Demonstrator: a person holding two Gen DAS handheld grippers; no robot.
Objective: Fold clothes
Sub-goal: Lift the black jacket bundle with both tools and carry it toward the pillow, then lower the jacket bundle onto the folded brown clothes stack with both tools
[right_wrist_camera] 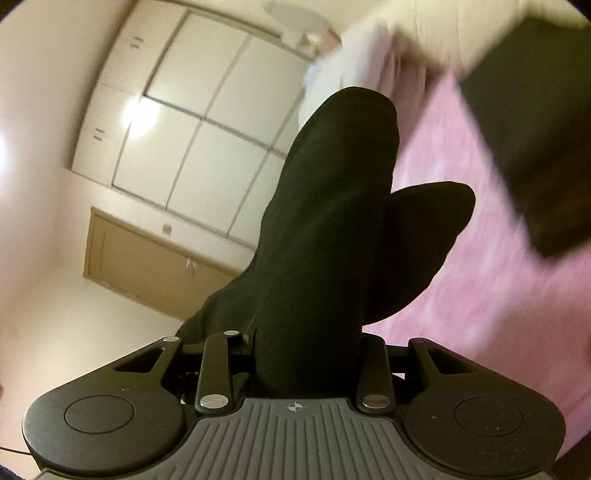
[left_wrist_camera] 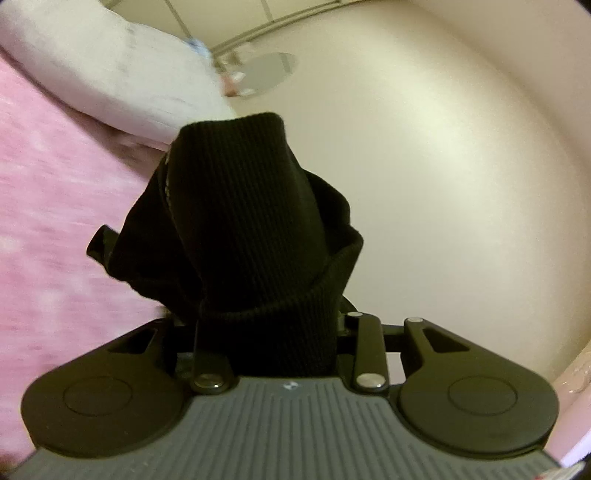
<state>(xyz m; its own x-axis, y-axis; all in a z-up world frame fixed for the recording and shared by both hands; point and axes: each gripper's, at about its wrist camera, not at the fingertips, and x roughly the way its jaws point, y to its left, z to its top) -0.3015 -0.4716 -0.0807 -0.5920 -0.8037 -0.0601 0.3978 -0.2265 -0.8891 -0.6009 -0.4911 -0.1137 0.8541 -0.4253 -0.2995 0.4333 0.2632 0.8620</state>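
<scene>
Left wrist view: the left tool (left_wrist_camera: 266, 295) is clamped on black ribbed garment (left_wrist_camera: 243, 206) bunched mid-frame above the pink bed (left_wrist_camera: 55, 221). The right tool (right_wrist_camera: 306, 350) likewise pinches black cloth (right_wrist_camera: 325, 221). I'd hold both corners level and taut.

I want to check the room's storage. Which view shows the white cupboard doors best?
The right wrist view: the cupboard doors fill its upper left, beside the black garment. The left wrist view shows only a sliver at the top edge.
</scene>
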